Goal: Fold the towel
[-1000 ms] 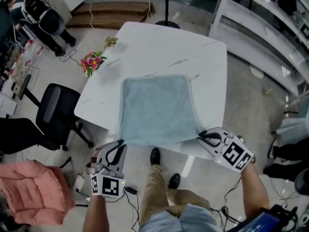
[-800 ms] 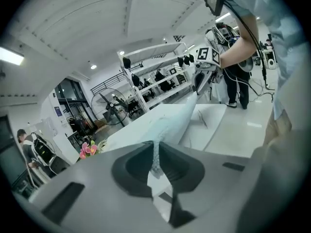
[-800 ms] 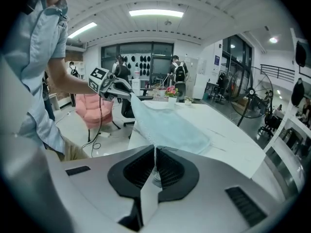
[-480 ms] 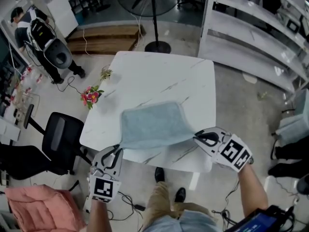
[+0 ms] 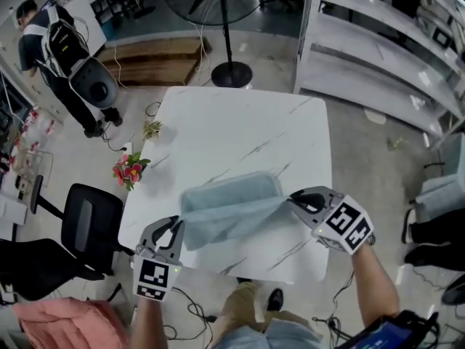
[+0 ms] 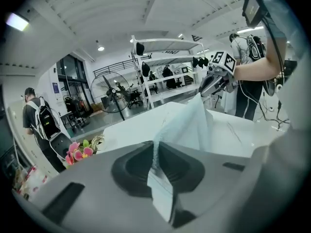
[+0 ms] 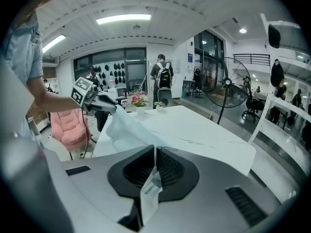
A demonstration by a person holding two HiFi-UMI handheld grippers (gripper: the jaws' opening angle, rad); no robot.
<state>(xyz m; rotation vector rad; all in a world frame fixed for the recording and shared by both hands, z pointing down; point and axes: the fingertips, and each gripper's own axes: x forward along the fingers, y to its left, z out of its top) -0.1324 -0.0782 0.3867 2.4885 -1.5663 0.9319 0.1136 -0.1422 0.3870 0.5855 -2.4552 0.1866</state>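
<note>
Corners of the towel (image 5: 229, 206) sit pinched in both tools: the left gripper (image 5: 177, 222) clamps the near-left corner, the right gripper (image 5: 293, 198) the near-right one, jaws pressed onto cloth. The near edge hangs between them above the table (image 5: 240, 122), running side to side. The far edge rests on the tabletop ahead of both grippers, about equally near each, so the fold likely goes forward.

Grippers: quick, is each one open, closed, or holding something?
Left gripper: shut on a corner of the towel.
Right gripper: shut on the towel's other near corner.
</note>
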